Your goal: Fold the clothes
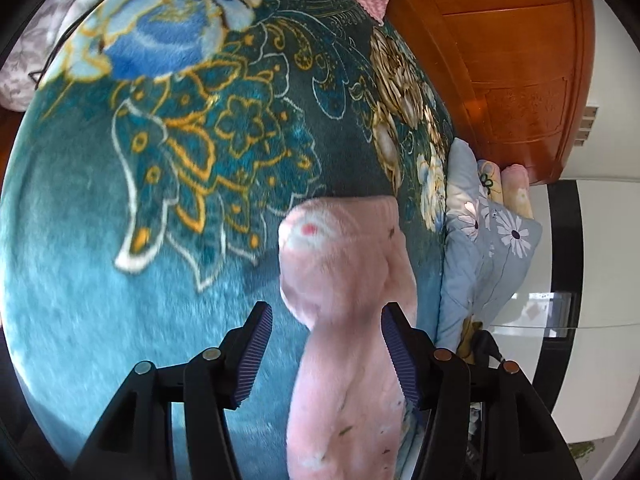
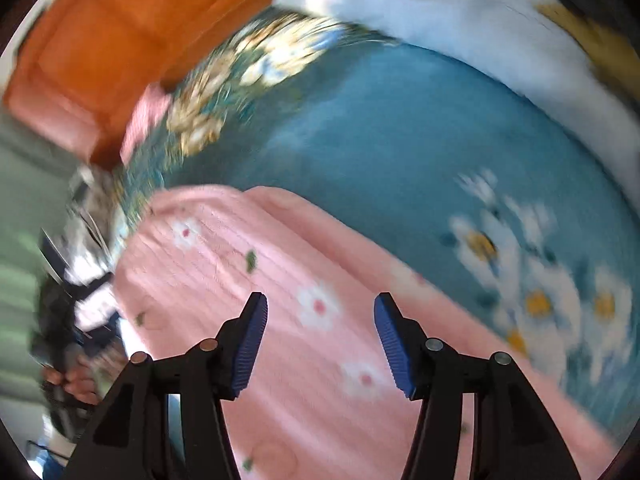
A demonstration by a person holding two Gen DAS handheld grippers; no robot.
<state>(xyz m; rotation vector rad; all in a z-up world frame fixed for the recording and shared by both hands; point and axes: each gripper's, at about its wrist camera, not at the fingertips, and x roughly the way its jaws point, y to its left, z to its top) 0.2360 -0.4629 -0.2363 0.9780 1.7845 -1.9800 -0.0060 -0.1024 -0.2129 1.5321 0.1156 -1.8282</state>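
While the pink fleece garment [image 2: 304, 320] lies spread on the teal floral blanket [image 1: 120, 260] covering the bed, the fold looks barely begun: the left gripper [image 1: 326, 354] has its jaws apart around a bunched, rope-like strip of pink, pads not visibly pressing it, and the right gripper [image 2: 320, 346] hovers spread wide over the flat daisy-print panel, gripping nothing; the right view is smeared, so edges are hard to read; most folding remains

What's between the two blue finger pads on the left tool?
A bunched stretch of the pink fleece garment, running up through the open left gripper over the teal blanket, in the left wrist view.
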